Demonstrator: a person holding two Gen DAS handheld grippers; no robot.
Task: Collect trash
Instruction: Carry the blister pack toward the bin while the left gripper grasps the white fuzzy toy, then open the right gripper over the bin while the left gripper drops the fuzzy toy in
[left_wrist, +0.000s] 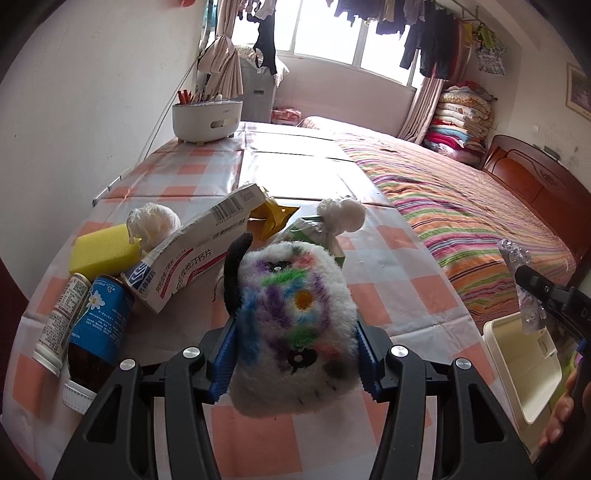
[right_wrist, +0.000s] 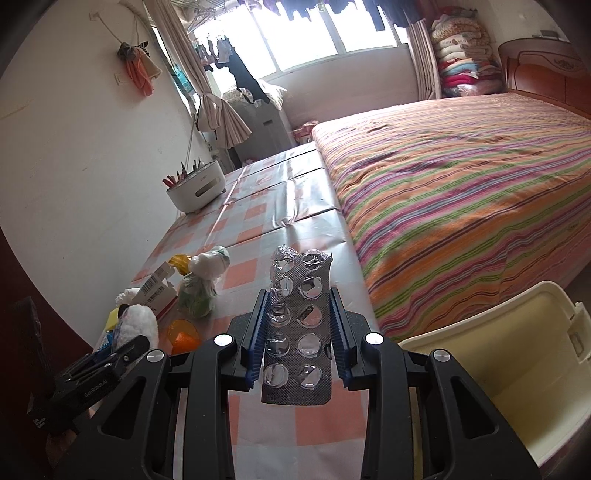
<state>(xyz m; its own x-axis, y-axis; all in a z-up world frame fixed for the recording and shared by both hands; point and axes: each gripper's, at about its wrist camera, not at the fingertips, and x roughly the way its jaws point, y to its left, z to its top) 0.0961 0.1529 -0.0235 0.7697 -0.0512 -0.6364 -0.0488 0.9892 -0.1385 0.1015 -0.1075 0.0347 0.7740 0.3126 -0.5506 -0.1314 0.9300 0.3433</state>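
Note:
My left gripper (left_wrist: 294, 330) is shut on a fluffy white plush toy (left_wrist: 291, 306) with coloured spots and holds it just above the checked table (left_wrist: 399, 295); its blue pads dent the fur on both sides. My right gripper (right_wrist: 298, 295) is shut on the long edges of an emptied silver blister pack (right_wrist: 299, 332), which stands up between the pads. From the left wrist view that blister pack (left_wrist: 532, 314) hangs over a cream bin (left_wrist: 517, 365). On the table lie a medicine box (left_wrist: 192, 251), a crumpled tissue (left_wrist: 153, 221) and a yellow wrapper (left_wrist: 273, 218).
A yellow sponge (left_wrist: 99, 251), a brown bottle with a blue label (left_wrist: 96, 325) and a green carton (right_wrist: 195, 299) lie at the table's left. An orange cup (right_wrist: 183, 334) is near them. A white pen holder (right_wrist: 195, 192) stands at the far end. The striped bed (right_wrist: 461, 203) borders the right side.

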